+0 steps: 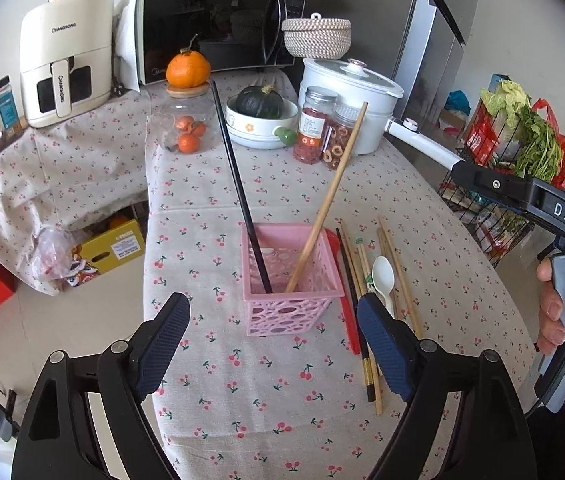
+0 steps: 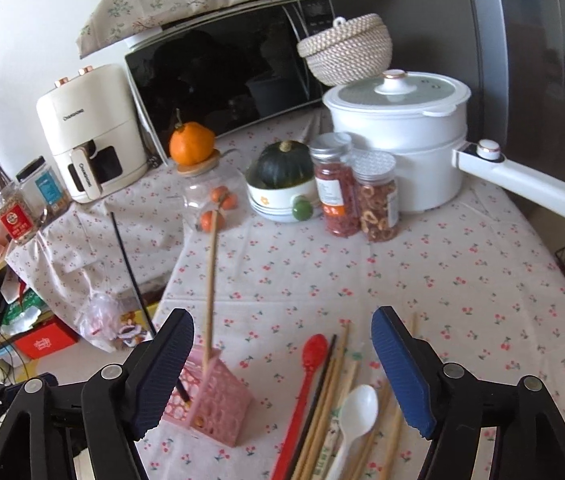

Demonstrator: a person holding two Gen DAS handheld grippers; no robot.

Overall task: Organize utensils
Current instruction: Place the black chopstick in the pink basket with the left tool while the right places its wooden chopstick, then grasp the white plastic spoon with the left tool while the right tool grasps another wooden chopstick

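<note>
Left tongs: spread wide and holding nothing, hovering low over the tabletop, pointed at the pink basket, which sits between and just beyond the two blue pads.
Right tongs: also spread wide and gripping nothing, above the loose utensils; in the left wrist view its black body enters from the right edge, a hand wrapped around the grey handle.
Pink basket: upright on the cherry-print cloth, a black chopstick leaning toward the back left and a wooden chopstick leaning toward the back right inside it.
Loose utensils: lying just right of the basket, a red spoon, a white spoon, several wooden chopsticks and one dark chopstick, overlapping in a rough bundle.
Behind: clear jar of small oranges with a large orange on its lid, bowl holding a dark green squash, two jars of dried fruit, white electric pot, woven lidded basket, microwave, cream air fryer.
Right of tabletop: wire rack with leafy greens.
</note>
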